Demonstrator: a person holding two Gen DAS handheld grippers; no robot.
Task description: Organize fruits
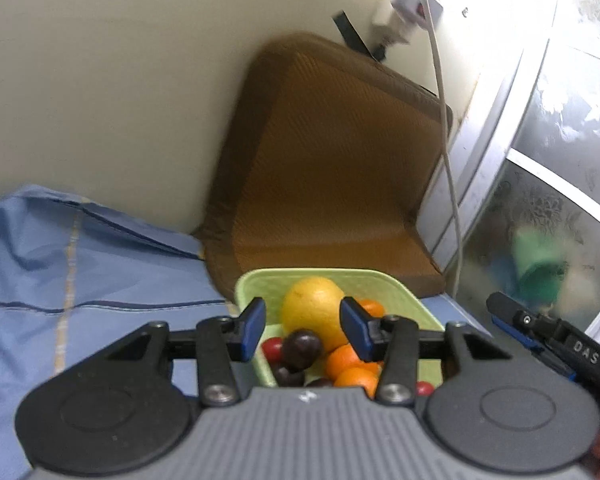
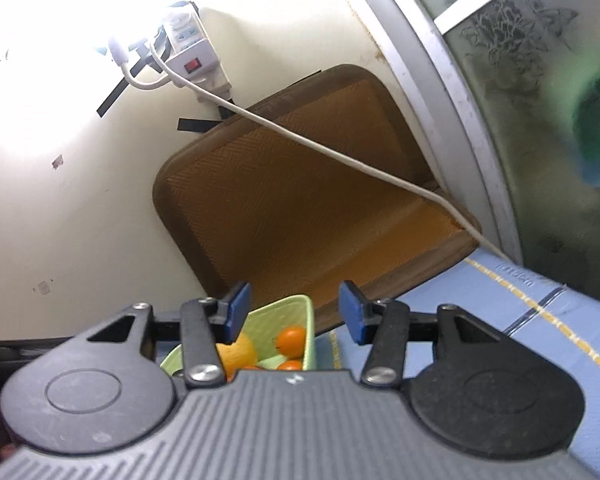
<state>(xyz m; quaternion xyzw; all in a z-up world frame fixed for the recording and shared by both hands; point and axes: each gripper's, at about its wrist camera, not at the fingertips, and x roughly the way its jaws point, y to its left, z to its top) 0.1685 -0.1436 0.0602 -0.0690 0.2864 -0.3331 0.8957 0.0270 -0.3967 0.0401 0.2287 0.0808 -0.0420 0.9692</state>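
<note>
Left gripper [image 1: 303, 326]: seen with its blue pads apart and nothing pressed between them; it is held above the near end of the basket, pointing down at the fruit.
Right gripper [image 2: 296, 314]: jaws are parted with nothing between them; it is held beside the basket's right end. In the left wrist view its fingertip [image 1: 512, 312] is seen at the right edge.
Basket [image 1: 396, 292]: a light green plastic basket, set on the blue bed sheet [image 1: 80, 256] just in front of a brown cushion.
Large yellow fruit [image 1: 312, 308]: lies in the middle of the basket, seen between the left gripper's pads but not touched by them.
Small oranges [image 1: 346, 362]: several are piled at the near side of the yellow fruit; one more [image 2: 291, 338] is seen against the basket's far wall in the right wrist view.
Dark plums [image 1: 301, 349]: lie at the near left of the basket, touching the oranges.
Red fruit [image 1: 272, 347]: small, tucked beside the plums.
Cushion [image 1: 332, 168]: leans against the cream wall [image 1: 100, 80].
White cable [image 2: 320, 148]: runs from a power strip [image 2: 190, 50] on the wall across the cushion.
</note>
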